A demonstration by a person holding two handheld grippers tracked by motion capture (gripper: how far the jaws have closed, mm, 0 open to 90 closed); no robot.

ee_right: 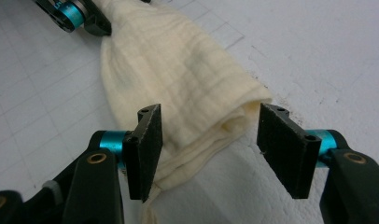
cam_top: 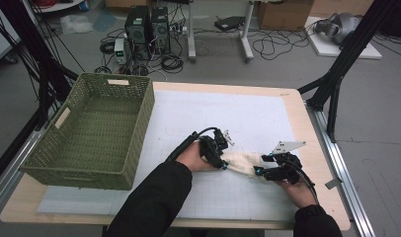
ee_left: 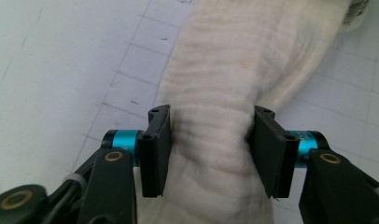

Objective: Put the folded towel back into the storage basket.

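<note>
A cream ribbed cloth [cam_top: 243, 163] lies bunched into a long roll on the white gridded mat, between my two hands. In the left gripper view, my left gripper [ee_left: 211, 144] straddles the cloth [ee_left: 215, 70] across its width, with both pads pressed into its sides. Seen from above, the left gripper [cam_top: 222, 165] sits at the roll's left end. My right gripper [ee_right: 208, 144] stands around the other end of the cloth [ee_right: 178, 79]: the left pad touches the fabric and the right pad [ee_right: 281, 144] stands just clear of it. In the high view, the right gripper [cam_top: 260, 170] is at the roll's right end.
A green woven basket [cam_top: 144, 123] stands on the table's left side. The white mat [cam_top: 228, 113] covers most of the wooden table top. Black frame legs, computers and cables are on the floor beyond the far edge.
</note>
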